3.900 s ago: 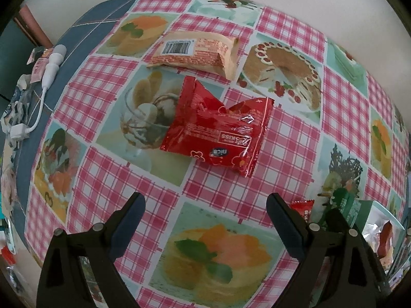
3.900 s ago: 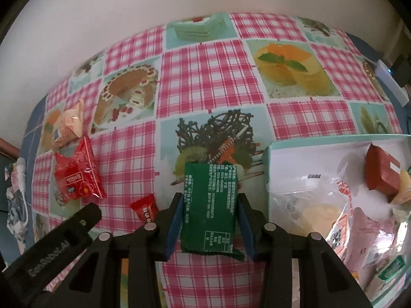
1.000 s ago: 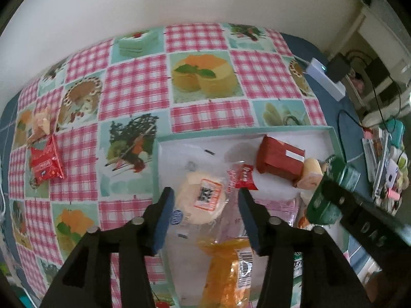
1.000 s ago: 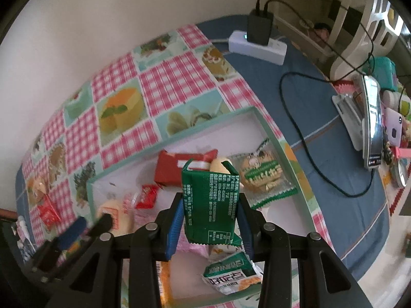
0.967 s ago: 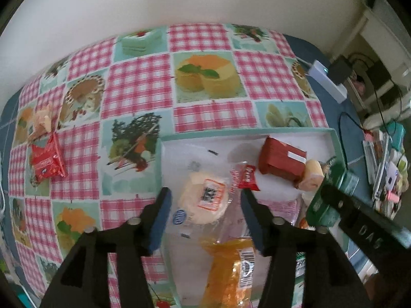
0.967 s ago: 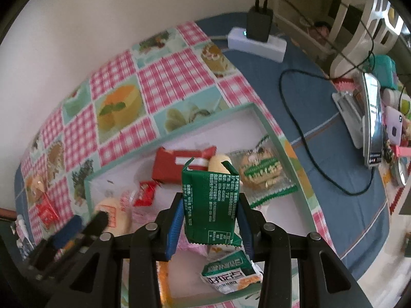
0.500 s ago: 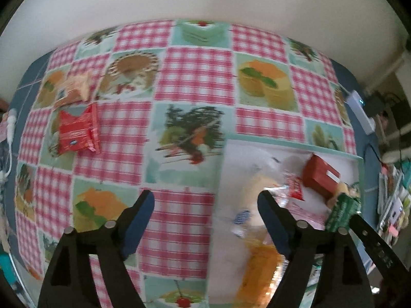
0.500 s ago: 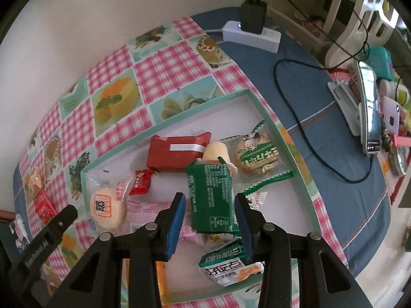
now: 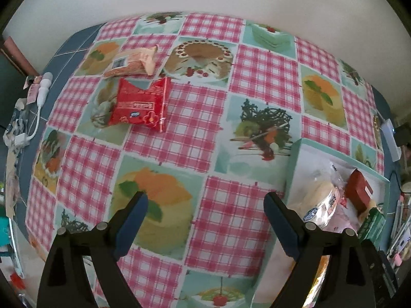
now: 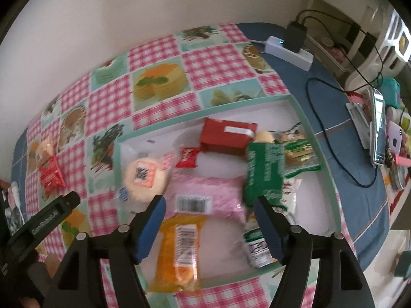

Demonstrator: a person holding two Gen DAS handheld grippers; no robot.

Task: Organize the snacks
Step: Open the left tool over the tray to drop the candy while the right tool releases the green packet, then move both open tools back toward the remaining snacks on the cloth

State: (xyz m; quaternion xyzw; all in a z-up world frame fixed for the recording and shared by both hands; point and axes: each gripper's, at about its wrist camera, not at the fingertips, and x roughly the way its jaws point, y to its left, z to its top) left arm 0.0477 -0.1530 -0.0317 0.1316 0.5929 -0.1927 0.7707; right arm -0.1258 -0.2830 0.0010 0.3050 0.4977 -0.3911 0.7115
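My right gripper (image 10: 209, 202) hovers over the mint-rimmed tray (image 10: 321, 154), its jaws opening with nothing pressed between them. The green packet (image 10: 264, 172) lies loose in the tray beside a red box (image 10: 227, 136), a round bun (image 10: 143, 177), a pink pack (image 10: 205, 192) and an orange pack (image 10: 179, 251). My left gripper (image 9: 204, 202) is over the checked cloth, its jaws opening wide and empty. Far ahead of it lie a red snack bag (image 9: 141, 104) and a beige wafer pack (image 9: 133, 61). The tray (image 9: 295, 159) sits at its right.
A white power strip (image 10: 287, 48) with a black charger and cables lies on the blue table beyond the tray. A phone (image 10: 379, 125) and small items crowd the right edge. A white cable (image 9: 38, 97) lies at the cloth's left edge. A wall runs behind the table.
The right jaws spread and the green packet dropped into the tray. The left gripper swung left off the tray over the cloth, rolled and widened; the red bag now lies ahead of it.
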